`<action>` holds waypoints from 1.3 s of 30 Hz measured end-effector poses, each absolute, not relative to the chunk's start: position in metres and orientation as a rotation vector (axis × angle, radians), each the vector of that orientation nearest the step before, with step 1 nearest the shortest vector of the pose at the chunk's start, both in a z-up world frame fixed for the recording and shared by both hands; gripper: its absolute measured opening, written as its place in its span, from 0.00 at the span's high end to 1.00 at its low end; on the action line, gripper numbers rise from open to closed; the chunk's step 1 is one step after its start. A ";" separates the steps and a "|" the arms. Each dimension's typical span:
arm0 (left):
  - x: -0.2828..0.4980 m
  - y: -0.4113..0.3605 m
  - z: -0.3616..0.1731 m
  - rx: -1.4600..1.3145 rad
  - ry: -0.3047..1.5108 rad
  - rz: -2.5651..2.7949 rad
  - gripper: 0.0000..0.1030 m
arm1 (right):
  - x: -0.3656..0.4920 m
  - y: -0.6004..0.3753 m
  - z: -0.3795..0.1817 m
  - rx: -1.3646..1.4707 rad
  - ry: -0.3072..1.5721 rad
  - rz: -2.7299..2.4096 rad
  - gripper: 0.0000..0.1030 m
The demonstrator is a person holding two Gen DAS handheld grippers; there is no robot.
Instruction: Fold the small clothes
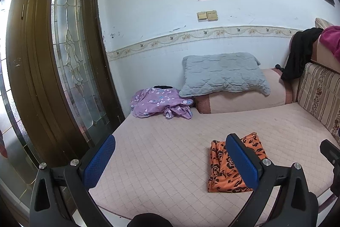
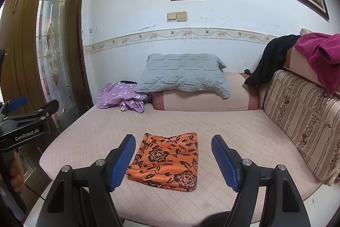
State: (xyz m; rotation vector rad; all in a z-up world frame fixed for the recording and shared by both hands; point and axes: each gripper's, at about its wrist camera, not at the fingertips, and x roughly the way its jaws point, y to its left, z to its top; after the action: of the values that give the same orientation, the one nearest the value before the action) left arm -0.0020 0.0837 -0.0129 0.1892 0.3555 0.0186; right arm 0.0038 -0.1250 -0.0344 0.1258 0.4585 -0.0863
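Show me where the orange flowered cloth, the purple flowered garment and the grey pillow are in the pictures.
orange flowered cloth (image 2: pixel 167 161): right wrist view, middle of the folded piece.
purple flowered garment (image 1: pixel 157 102): left wrist view, middle of the crumpled heap.
grey pillow (image 2: pixel 182 73): right wrist view, centre of its quilted face.

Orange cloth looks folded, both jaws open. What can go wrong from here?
1. The purple floral garment lies crumpled far back beside the grey pillow; a reach across could drag over the folded orange cloth and undo it.
2. Part of it seems tucked under the pillow, so pulling may shift the pillow.
3. The bunched fabric may give a grab of several layers.
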 end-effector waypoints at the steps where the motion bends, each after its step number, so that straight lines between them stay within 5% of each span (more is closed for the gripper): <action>1: -0.002 0.084 -0.013 0.190 0.355 0.018 0.00 | 0.004 -0.124 -0.034 0.125 0.458 -0.086 0.25; 39: -0.034 0.089 0.002 0.191 0.305 -0.005 0.00 | -0.023 -0.119 -0.014 0.112 0.409 -0.102 0.25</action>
State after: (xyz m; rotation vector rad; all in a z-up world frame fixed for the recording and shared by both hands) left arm -0.0337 0.0894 0.0016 0.1913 0.3046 -0.0053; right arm -0.0234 -0.1191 -0.0142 0.1118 0.4086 -0.1020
